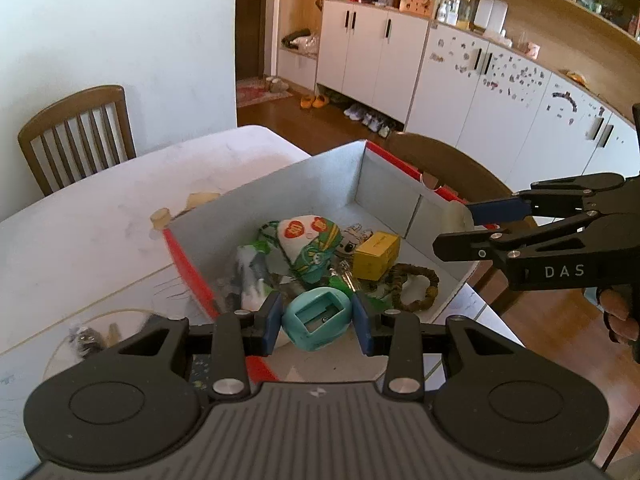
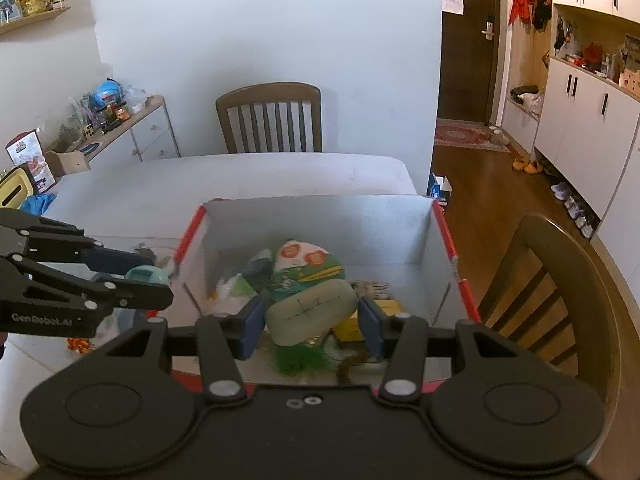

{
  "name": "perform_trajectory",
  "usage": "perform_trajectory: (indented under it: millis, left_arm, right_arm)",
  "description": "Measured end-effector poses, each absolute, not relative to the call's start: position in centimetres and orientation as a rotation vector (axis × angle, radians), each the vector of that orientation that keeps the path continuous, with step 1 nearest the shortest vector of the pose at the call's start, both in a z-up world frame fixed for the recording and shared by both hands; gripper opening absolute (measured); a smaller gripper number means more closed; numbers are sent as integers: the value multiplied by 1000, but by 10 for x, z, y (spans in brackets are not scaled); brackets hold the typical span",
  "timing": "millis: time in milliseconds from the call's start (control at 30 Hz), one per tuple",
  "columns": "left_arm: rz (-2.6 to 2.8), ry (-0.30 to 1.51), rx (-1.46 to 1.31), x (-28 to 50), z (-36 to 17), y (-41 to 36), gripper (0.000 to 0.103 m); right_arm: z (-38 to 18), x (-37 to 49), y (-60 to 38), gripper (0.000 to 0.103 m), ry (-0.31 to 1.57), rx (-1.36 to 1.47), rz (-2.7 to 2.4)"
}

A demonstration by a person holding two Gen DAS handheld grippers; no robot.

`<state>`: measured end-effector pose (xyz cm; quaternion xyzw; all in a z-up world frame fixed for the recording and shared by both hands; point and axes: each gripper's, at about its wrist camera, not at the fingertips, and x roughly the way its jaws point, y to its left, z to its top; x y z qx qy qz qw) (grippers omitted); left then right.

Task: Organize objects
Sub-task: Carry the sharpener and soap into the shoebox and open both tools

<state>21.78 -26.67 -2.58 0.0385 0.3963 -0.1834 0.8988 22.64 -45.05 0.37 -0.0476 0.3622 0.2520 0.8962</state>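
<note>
A red-edged cardboard box (image 1: 396, 168) with grey inner walls stands on the table; it also shows in the right wrist view (image 2: 320, 220). Inside lie a green and white plush (image 1: 310, 244), a yellow small box (image 1: 376, 256), a brown bracelet (image 1: 416, 288) and other small items. My left gripper (image 1: 318, 322) is shut on a teal pencil sharpener (image 1: 318, 318) above the box's near corner. My right gripper (image 2: 312, 322) is shut on a pale oval eraser-like block (image 2: 310, 312) over the box; from the left wrist view the right gripper (image 1: 456, 228) sits at the box's right wall.
A white table (image 1: 100, 216) carries the box. Two small wooden pieces (image 1: 160, 216) lie by the box's far-left side. A round clear plate (image 1: 92, 332) with small items sits at the near left. Wooden chairs (image 2: 270, 116) stand at the far end and right side.
</note>
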Motion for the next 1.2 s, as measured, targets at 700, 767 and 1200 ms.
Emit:
perform_trajectory:
  millis: [700,767,1200]
  left_arm:
    - [-260,939,152,291,-77,-304,37]
    - [-254,946,154,294,-79,-305,37]
    - [-235,989,163,310,-92,-316,37]
  right_arm:
    - [-45,309,-450,49,850,-152,553]
    - [-49,313,-446,49,857,-169,555]
    - [-73,337,-436,49,931,-207,570]
